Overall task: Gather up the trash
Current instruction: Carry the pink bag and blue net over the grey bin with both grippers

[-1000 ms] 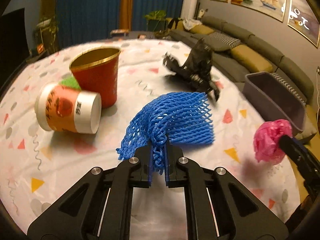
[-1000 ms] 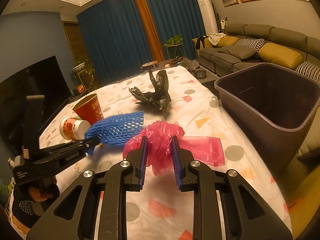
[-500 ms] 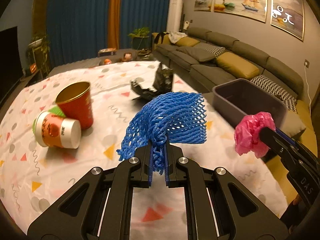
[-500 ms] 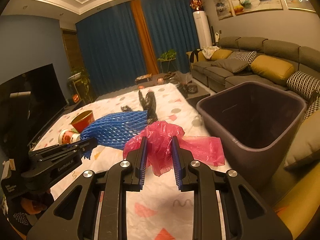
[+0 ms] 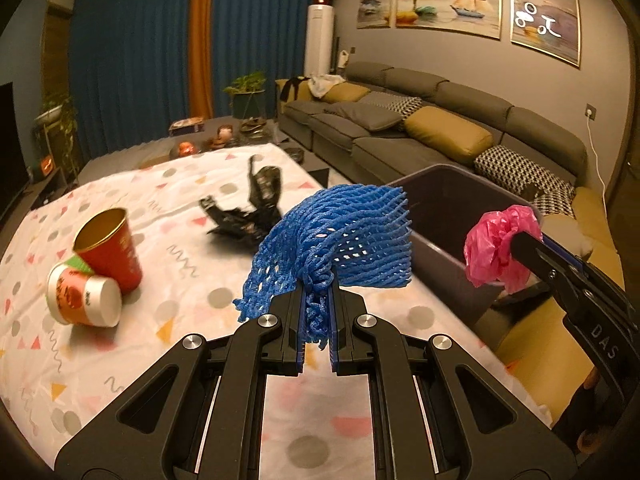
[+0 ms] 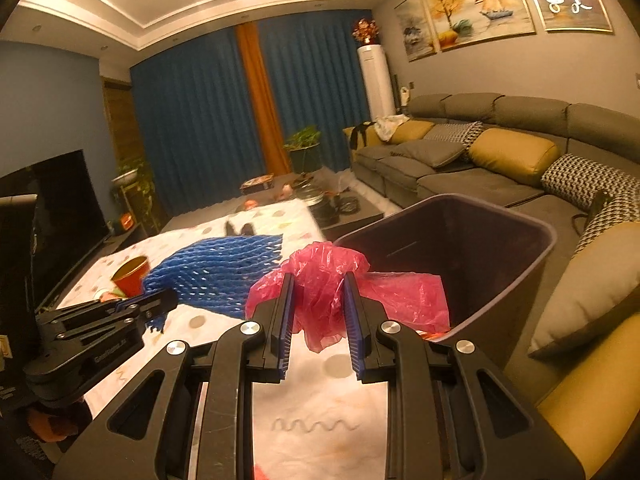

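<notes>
Left tongs (image 5: 317, 312): closed on the blue foam fruit net (image 5: 340, 240); net bunched between the pads, rest fanning up and out above the tips, held off the tabletop (image 5: 180, 280)

Right tongs (image 6: 318, 312): clamped on the crumpled pink plastic bag (image 6: 324, 280); loose tail of the bag trails right, reaching over the near rim of the trash bin (image 6: 500, 240)

Landmark = trash bin, dark purple-grey, open top, standing off the tabletop edge beside the grey sofa (image 6: 460, 160). Inside looks dark; contents cannot be told

Relative to the bin:
- pink bag: at the near rim, partly over the opening
- blue net: just left of the bin, in the air over the tabletop edge; left wrist view shows it in front of the bin's left wall
- black plastic bag (image 5: 248, 216): crumpled on the tabletop, left of the bin and farther back
- red paper cup (image 5: 110, 250): upright, gold-lined, well left of the bin
- printed paper cup (image 5: 82, 300): on its side, base toward the camera, touching the red cup's near side

Tabletop covered by a white cloth with coloured triangles, dots and squiggles

2 tongs are side by side, left one slightly behind in the right wrist view
</notes>
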`<state>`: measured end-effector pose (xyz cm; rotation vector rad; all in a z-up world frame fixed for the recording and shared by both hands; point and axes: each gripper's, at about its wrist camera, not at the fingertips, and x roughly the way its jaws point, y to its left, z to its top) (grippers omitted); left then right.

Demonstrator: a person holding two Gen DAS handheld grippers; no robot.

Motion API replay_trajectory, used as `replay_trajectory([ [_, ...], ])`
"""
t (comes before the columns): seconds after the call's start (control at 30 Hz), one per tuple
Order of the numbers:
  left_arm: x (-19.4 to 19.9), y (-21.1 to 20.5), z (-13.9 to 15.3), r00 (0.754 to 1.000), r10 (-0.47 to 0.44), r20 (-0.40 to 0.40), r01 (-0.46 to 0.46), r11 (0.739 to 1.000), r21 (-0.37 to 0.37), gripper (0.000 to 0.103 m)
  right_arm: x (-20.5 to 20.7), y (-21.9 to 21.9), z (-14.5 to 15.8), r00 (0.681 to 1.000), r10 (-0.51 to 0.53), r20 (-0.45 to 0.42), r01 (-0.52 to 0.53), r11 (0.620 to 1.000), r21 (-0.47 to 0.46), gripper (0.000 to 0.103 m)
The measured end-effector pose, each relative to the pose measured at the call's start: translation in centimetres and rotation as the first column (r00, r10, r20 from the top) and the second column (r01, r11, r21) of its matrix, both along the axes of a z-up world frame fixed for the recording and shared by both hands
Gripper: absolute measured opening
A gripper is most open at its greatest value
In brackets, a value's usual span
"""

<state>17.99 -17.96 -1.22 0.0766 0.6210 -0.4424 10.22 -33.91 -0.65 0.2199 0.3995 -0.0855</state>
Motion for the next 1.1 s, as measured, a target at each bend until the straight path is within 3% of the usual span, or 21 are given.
replay_trajectory([
  [0.57,1.5,-7.8,1.7,0.993,-0.116,0.024,0.117,0.993,-0.034,0.008,0.4,-6.6,1.0,0.987,-0.157,0.03,0.158,0.987,-0.032,0.025],
  [1.1,5.0,-13.4,0.5,0.986,-0.167,0.008,0.167,0.985,-0.048,0.008,3.2,-9.0,0.3,0.98,-0.196,0.01,0.197,0.979,-0.059,0.024],
])
